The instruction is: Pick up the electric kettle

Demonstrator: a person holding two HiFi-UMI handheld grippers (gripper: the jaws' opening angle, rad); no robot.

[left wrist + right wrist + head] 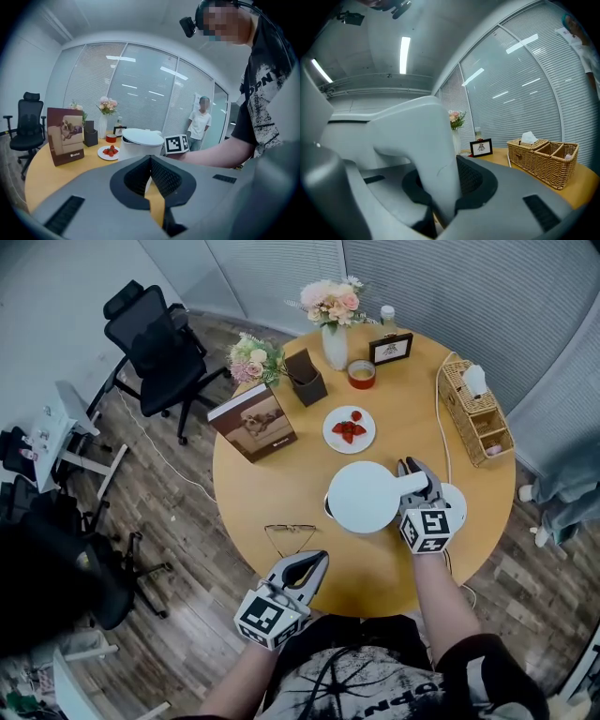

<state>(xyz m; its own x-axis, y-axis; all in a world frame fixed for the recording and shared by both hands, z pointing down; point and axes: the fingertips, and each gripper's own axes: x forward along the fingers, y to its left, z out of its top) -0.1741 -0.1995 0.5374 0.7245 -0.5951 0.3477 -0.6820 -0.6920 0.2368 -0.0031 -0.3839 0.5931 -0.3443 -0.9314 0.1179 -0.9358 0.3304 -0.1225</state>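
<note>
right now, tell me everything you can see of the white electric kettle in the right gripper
The white electric kettle looks like smooth matte plastic, with a wide round closed lid and a thick curved handle at its side. It stands upright over the round wooden table, just in front of the white plate of strawberries. The right gripper is shut on the handle.

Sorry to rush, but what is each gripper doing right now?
Left gripper: closed, empty.
Right gripper: closed on the white plastic electric kettle's curved handle.

office: swivel chair, glass walls (slatted blinds)
</note>
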